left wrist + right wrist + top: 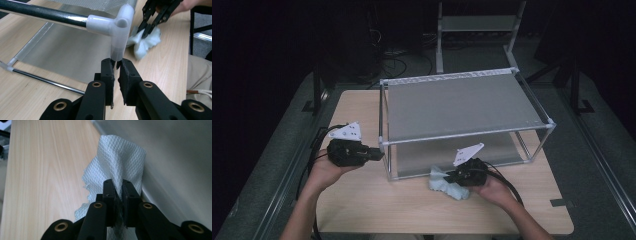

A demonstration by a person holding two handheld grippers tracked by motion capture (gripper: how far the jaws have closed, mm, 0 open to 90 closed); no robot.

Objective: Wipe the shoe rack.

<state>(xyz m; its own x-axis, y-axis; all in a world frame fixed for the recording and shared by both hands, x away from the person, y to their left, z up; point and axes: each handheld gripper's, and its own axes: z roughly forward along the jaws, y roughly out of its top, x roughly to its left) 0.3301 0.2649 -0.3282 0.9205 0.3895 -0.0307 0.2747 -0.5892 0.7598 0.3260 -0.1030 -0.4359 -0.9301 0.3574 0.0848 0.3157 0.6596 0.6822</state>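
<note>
The work in hand looks like wiping down the metal shelf rack (462, 107) w/ a cloth, and it's prob. just getting going. The right gripper (451, 176) is clenching the pale blue-white cloth (447, 184); in the right gripper view the pads are pinching a fold of that waffle-textured cloth (117, 162) tight, w/ the rest bunching up ahead of the jaws beside the rack's lower shelf (180, 157). So the pick-up is done. The cloth is sitting on the wooden table (362, 200) at the rack's front edge, near the front-left leg, partly trailing on the tabletop. The left gripper (379, 154) is gripping the rack's front-left post just under the white plastic corner joint (117, 27); in the left gripper view the jaws are closing on the thin upright below that joint, i.e. steadying the frame. That view is also showing the right gripper (146, 28) farther off, biting the cloth (146, 42). What's left, as I judge it: the actual wiping, since the cloth is lying at the edge and isn't spreading over either shelf yet. Re containers: the rack is the only thing w/ levels to hold stuff; the top shelf is bare grey sheet and the lower shelf (492, 150) is looking bare too, as far as can be made out.
</note>
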